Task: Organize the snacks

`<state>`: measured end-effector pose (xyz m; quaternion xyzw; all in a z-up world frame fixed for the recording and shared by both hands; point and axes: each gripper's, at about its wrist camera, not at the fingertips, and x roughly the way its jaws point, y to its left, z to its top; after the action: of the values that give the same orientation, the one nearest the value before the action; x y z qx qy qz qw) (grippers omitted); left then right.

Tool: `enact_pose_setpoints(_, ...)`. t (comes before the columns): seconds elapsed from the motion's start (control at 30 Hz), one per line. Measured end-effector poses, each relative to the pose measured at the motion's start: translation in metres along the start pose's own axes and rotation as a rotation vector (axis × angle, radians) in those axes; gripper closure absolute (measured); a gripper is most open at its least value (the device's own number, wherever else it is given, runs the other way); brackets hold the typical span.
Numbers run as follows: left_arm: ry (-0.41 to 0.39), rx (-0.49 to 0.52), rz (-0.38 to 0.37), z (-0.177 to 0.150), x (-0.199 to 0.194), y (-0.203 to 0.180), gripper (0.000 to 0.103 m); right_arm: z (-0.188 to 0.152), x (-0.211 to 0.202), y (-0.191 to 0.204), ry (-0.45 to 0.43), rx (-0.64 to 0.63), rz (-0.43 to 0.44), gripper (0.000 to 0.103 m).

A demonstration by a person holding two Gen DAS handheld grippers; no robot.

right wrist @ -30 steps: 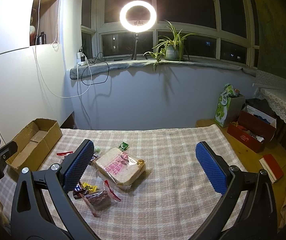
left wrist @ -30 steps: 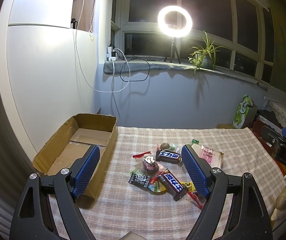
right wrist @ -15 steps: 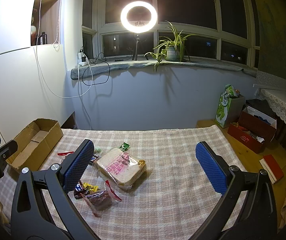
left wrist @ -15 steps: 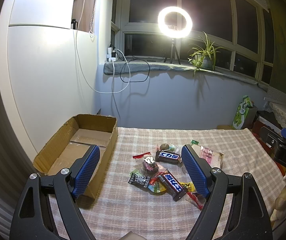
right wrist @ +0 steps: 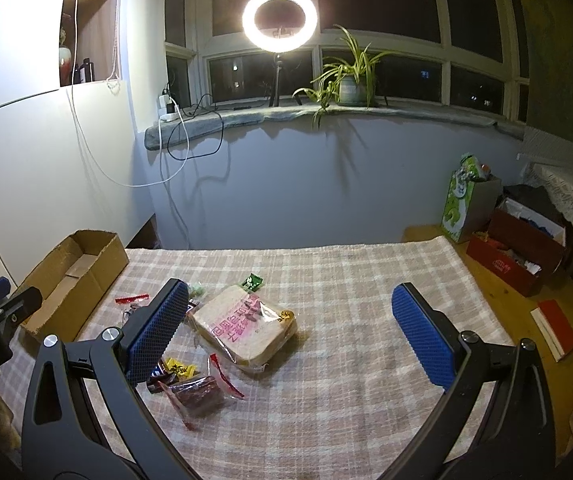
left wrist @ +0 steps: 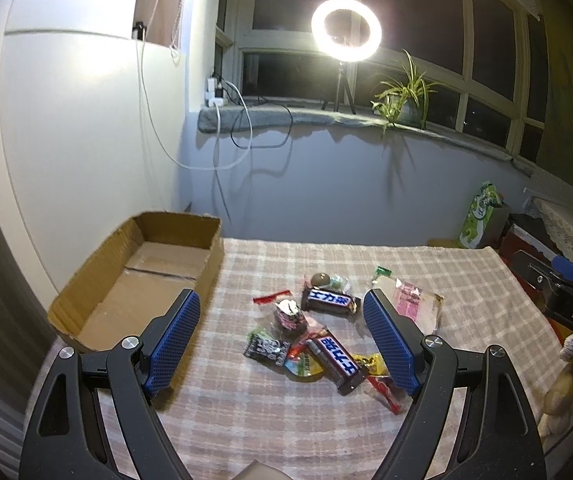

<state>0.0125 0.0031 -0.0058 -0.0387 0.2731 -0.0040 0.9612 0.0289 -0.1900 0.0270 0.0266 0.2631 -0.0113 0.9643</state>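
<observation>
Change: almost nothing between the earlier frames and this one; both views shift only slightly, and no snack has moved.
Meaning for the task: sorting appears not yet begun; the cardboard box (left wrist: 142, 268) at the far left of the table sits empty.
Snack pile: a loose heap on the checked tablecloth (left wrist: 270, 412), just right of the box: two dark chocolate bars (left wrist: 336, 360), small wrapped candies (left wrist: 266, 347) and a red-wrapped strip (left wrist: 271, 297).
Bread pack: a bagged sandwich loaf (right wrist: 246, 322) lies at the right edge of the heap, touching the smaller wrappers.
Left gripper (left wrist: 282, 344): released, jaws spread wide and holding nothing, raised above the near edge of the table with the heap framed between its blue pads (left wrist: 174, 340).
Right gripper (right wrist: 294, 332): also released and empty, hovering over the near right of the table; the loaf sits just inside its left pad.
Likely next step: one gripper probably descends on a wrapper, then carries it left to the box.
</observation>
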Motion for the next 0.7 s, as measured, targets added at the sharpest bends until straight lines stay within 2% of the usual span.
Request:
enact_pose_setpoints(0.17, 0.037, -0.016, -0.034, -0.005, 0.011, -0.002, 0.019, -0.002, 0.013, -0.009, 0.031, 0.003, 0.023, 0.0)
enact_pose_setpoints(0.37, 0.08, -0.02, -0.092, -0.011, 0.022, -0.009, 0.019, -0.004, 0.038, -0.016, 0.093, 0.006, 0.105, 0.0)
enact_pose_setpoints(0.7, 0.168, -0.041, -0.191, -0.018, 0.046, -0.019, 0.021, -0.018, 0.092, -0.034, 0.263, 0.061, 0.235, 0.0)
